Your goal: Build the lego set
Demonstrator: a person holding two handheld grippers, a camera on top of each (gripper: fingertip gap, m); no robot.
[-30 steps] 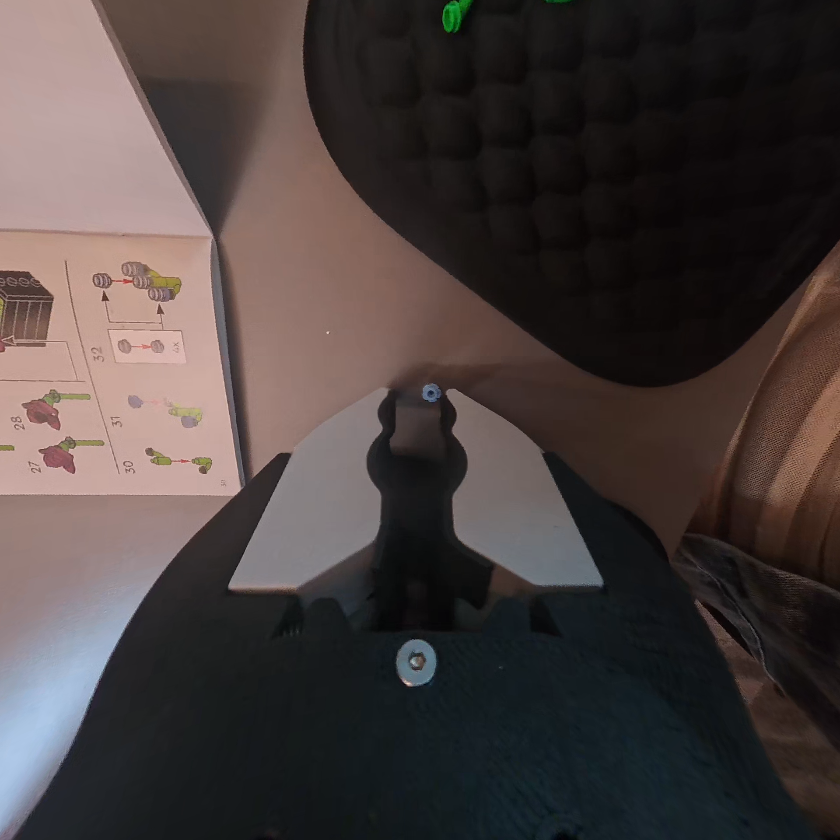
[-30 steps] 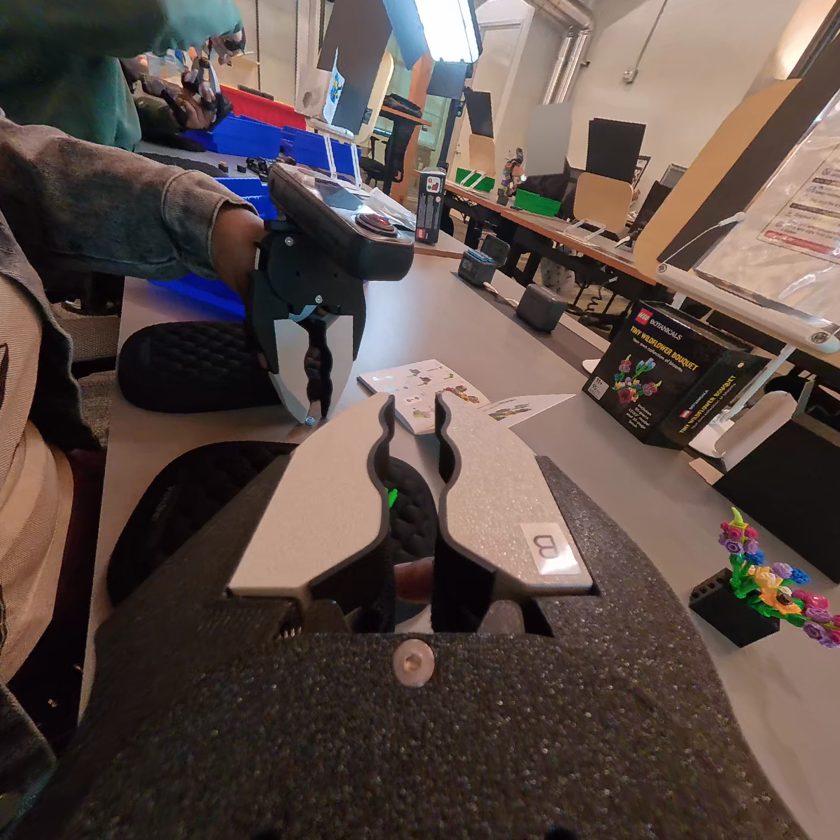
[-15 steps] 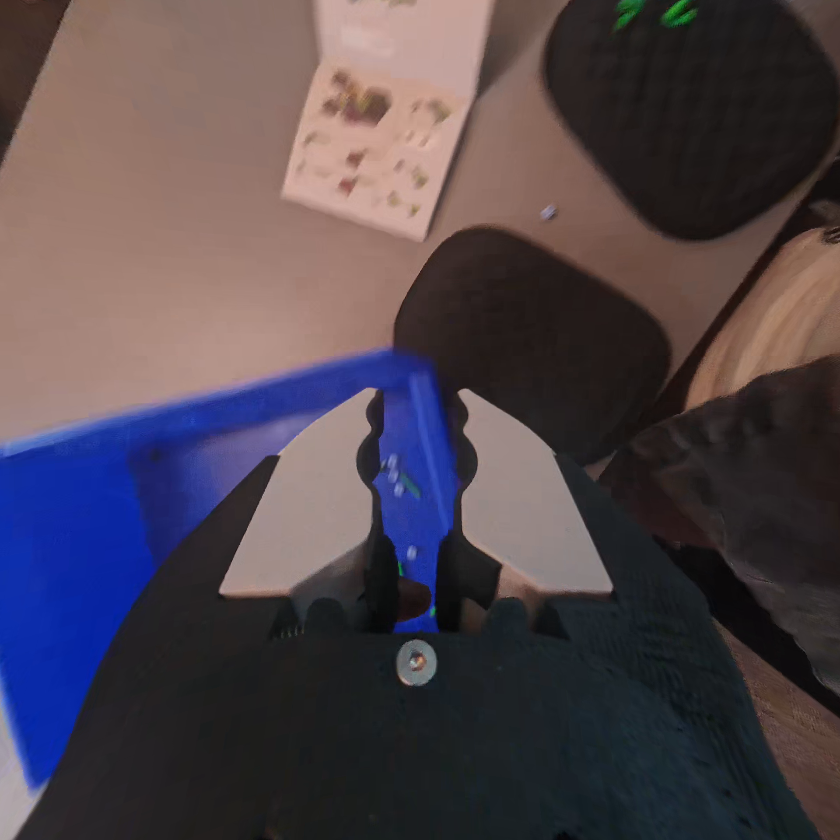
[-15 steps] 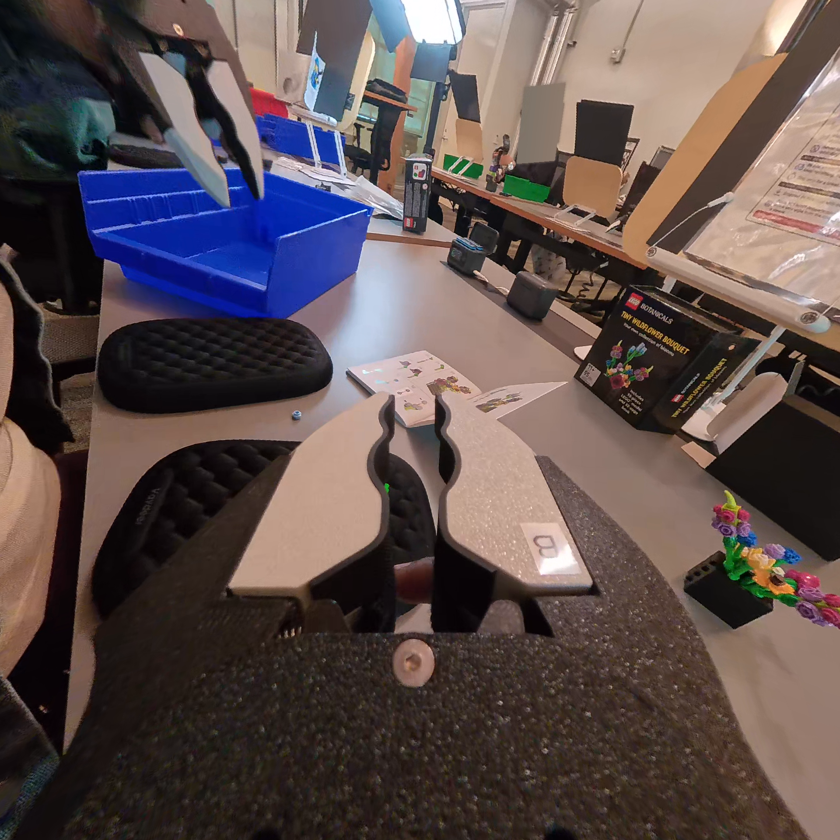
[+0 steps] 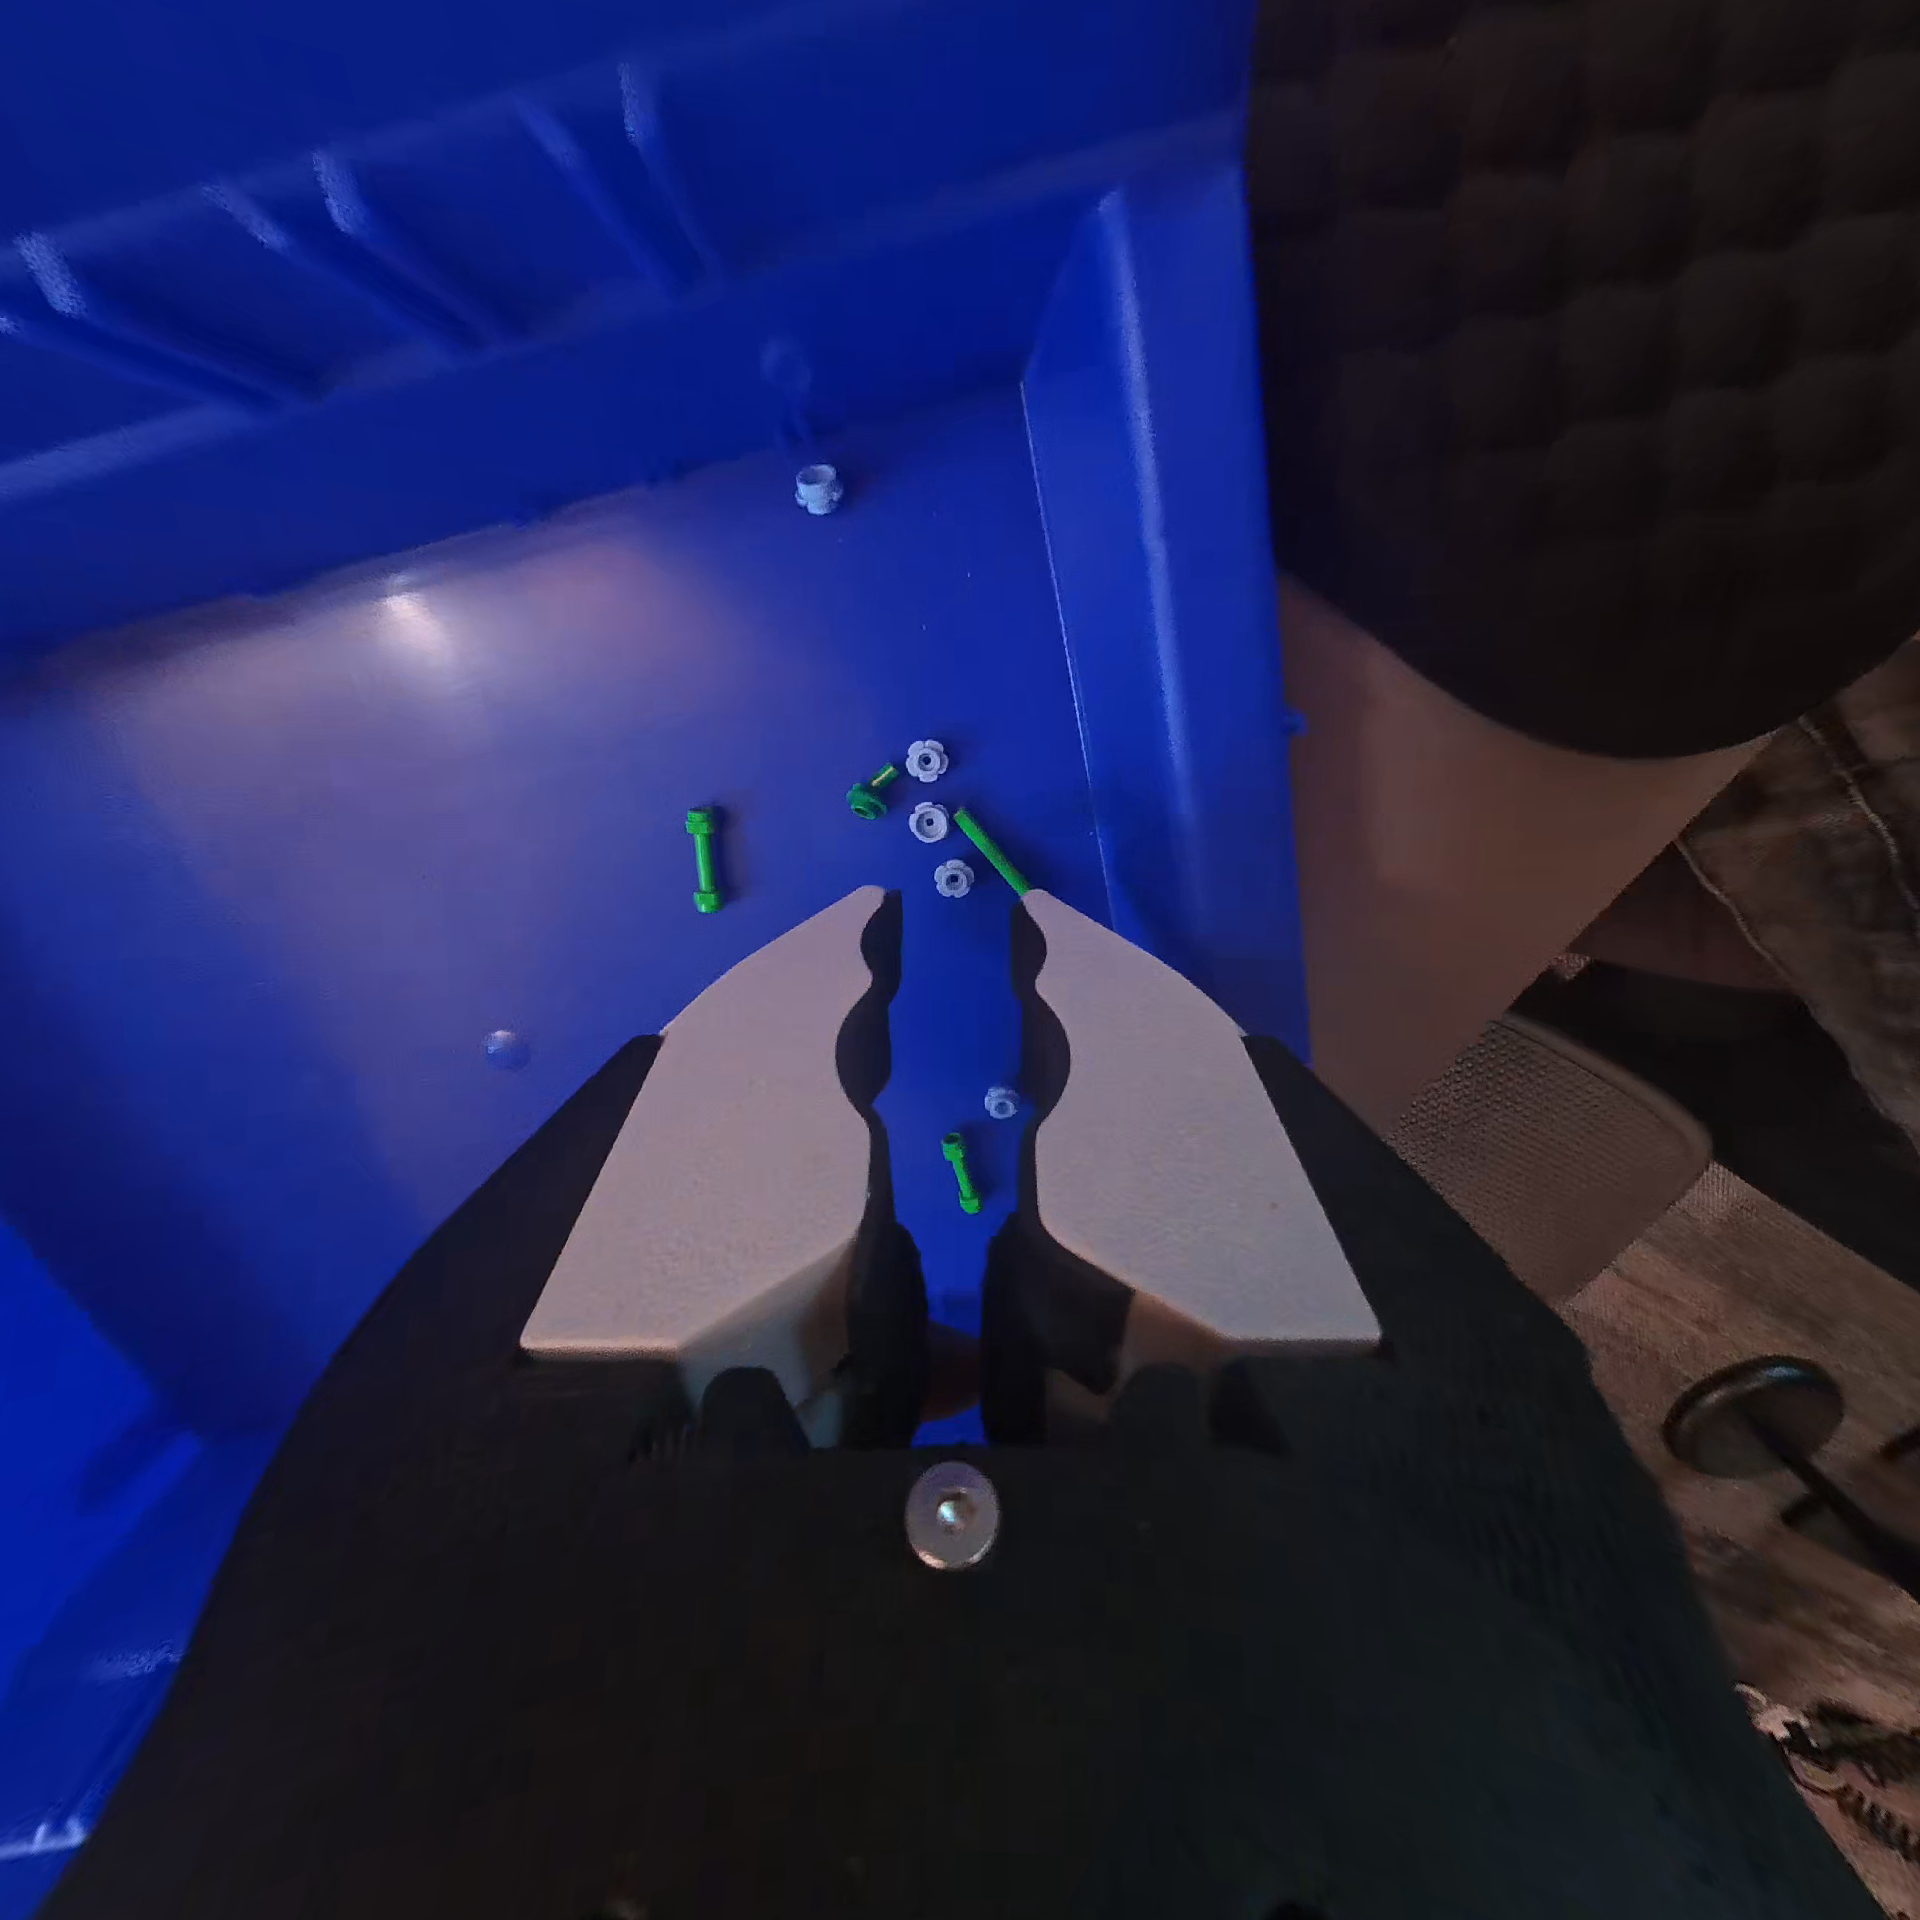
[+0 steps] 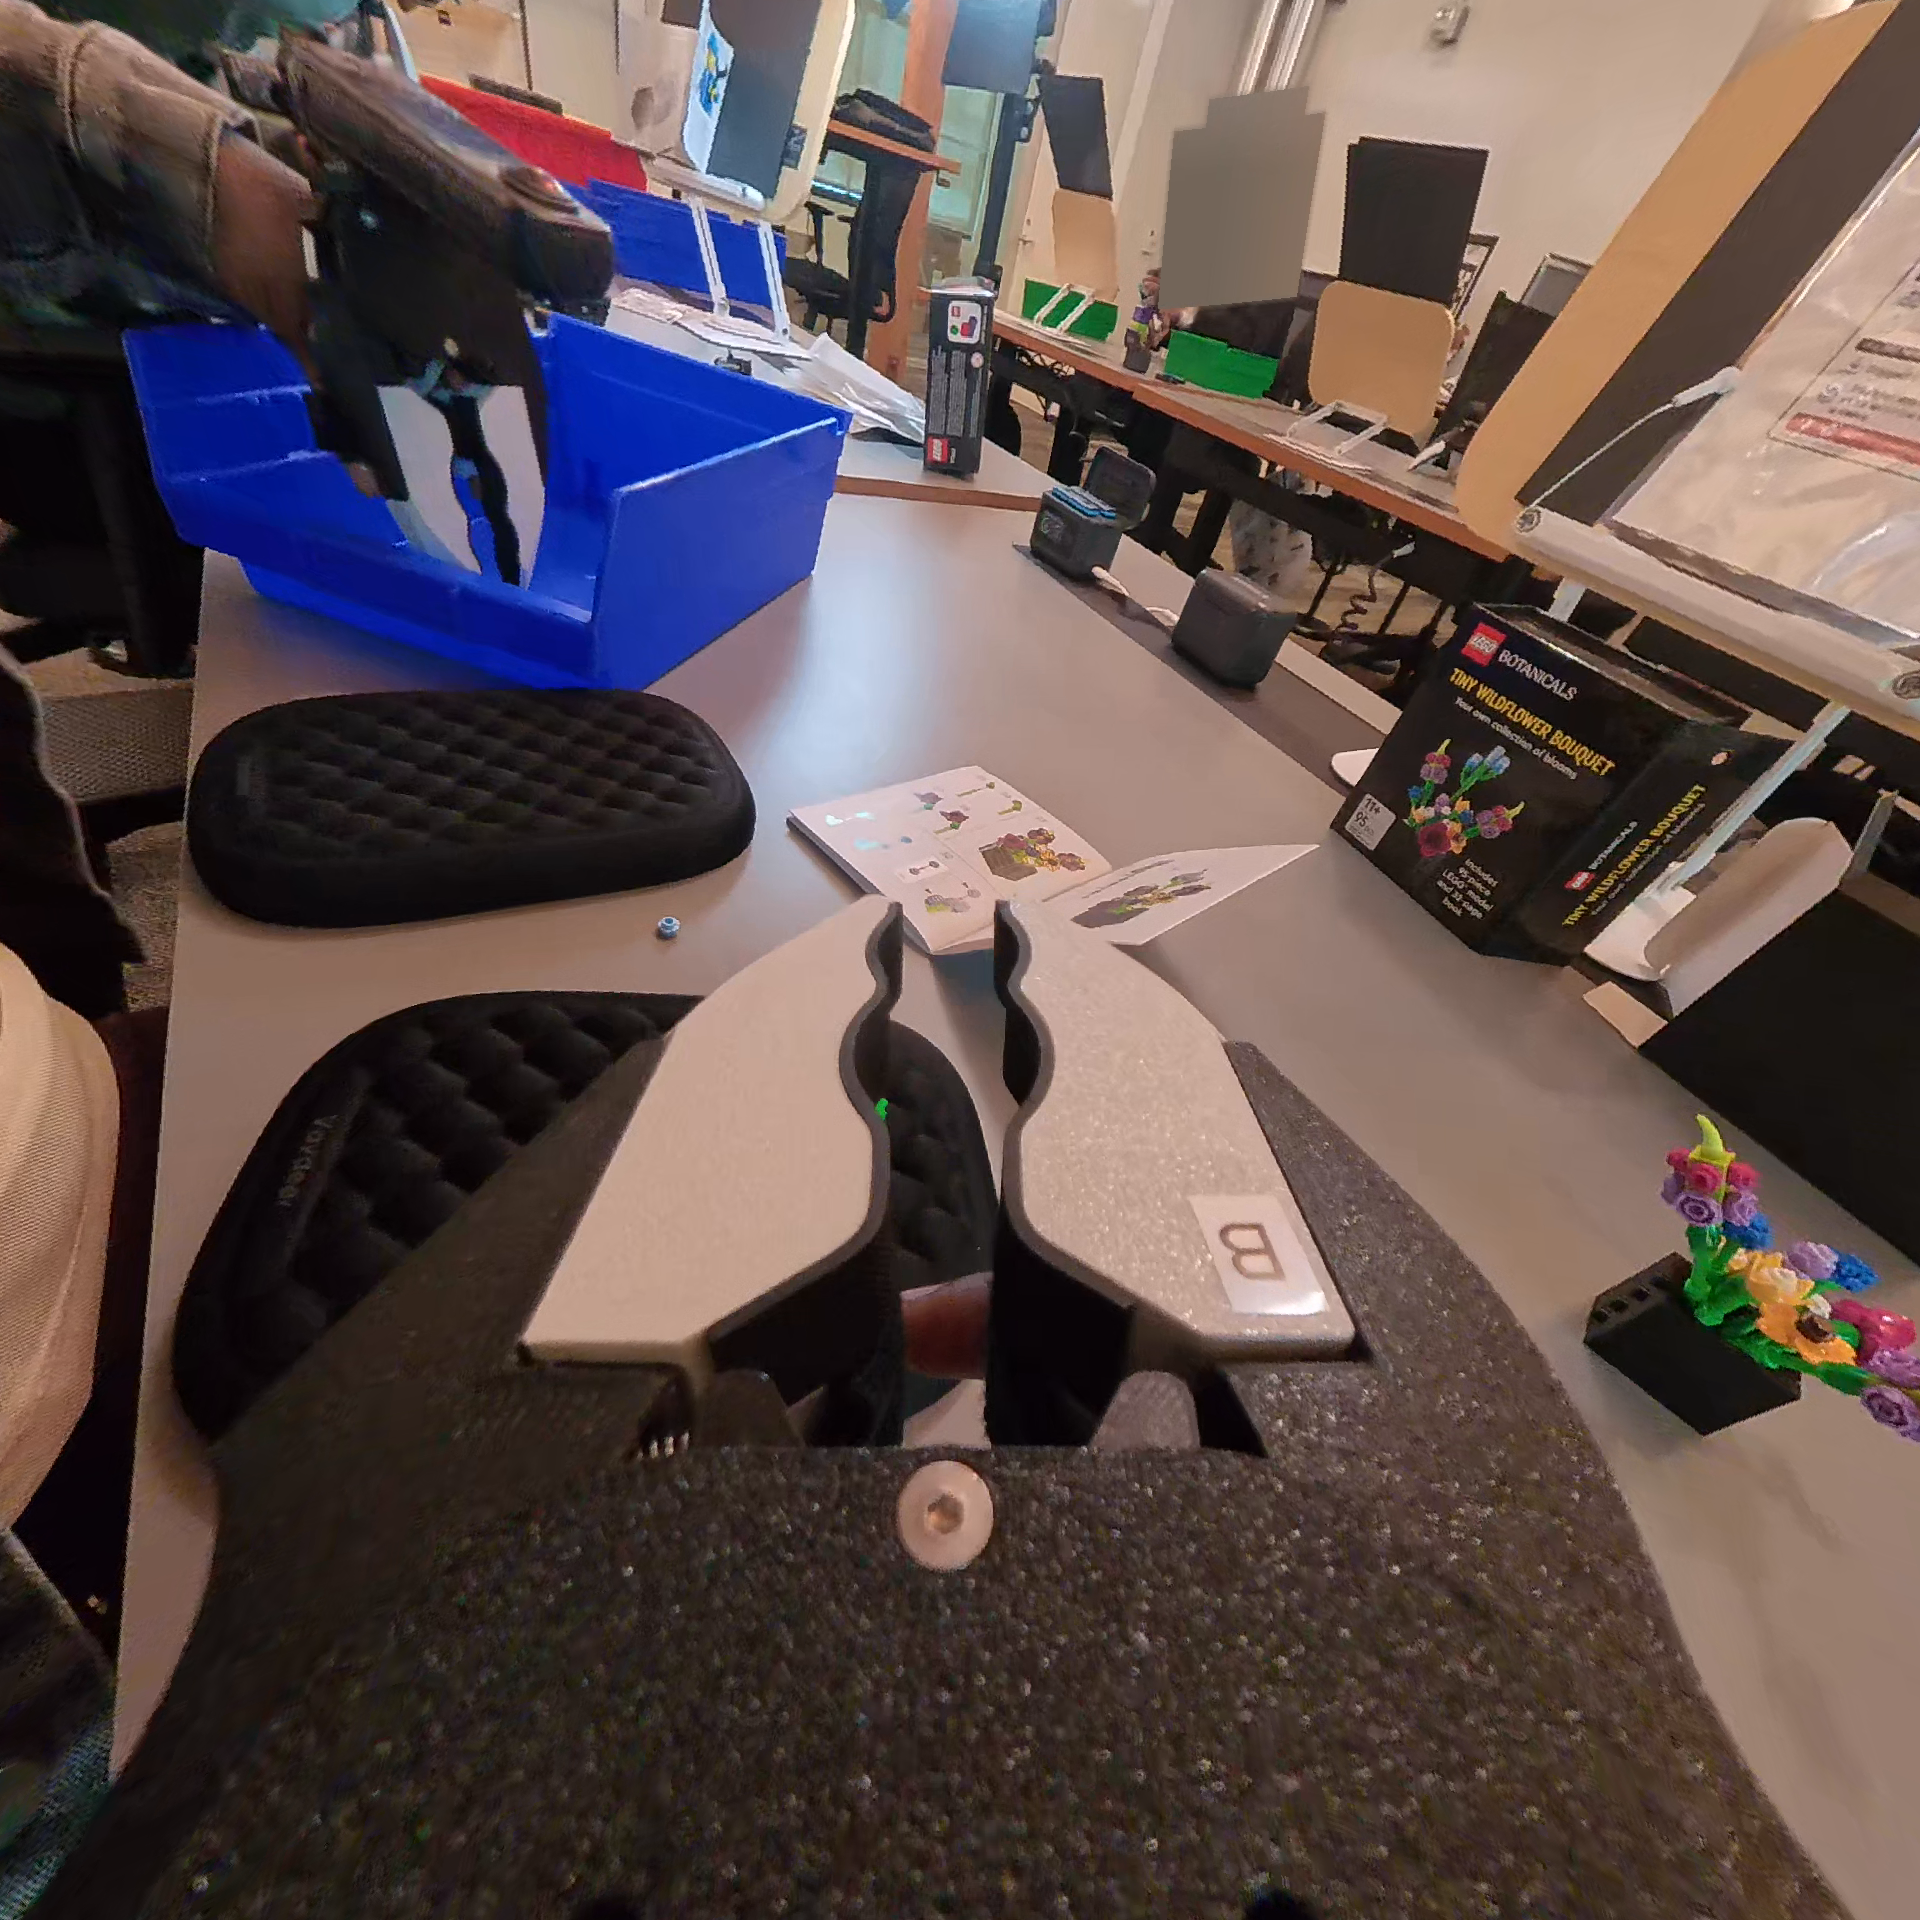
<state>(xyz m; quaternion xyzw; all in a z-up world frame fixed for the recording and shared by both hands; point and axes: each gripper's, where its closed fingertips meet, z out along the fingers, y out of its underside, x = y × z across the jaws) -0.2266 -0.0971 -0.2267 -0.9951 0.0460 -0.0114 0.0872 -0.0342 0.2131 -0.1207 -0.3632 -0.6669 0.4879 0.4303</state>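
hovering over a glossy blue plastic bin (image 5: 520, 727), left gripper (image 5: 954, 902) narrowly parted and empty, pale flower studs (image 5: 928, 823) at twelve o'clock, right gripper (image 6: 943, 914) likewise parted above a quilted black pad (image 6: 395, 1132)

Black-bodied hand-held gripper (image 5: 951, 904); grey fingers (image 5: 748, 1122); silver screw (image 5: 951, 1515)

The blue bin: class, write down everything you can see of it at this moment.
The blue bin is glossy moulded plastic, open-topped, with a ribbed wall and a lowered front lip. It sits on the grey table, behind a black quilted pad. On its floor lie small pale flower pieces and green stem pieces. The left gripper reaches in, jaws apart, holding nothing.
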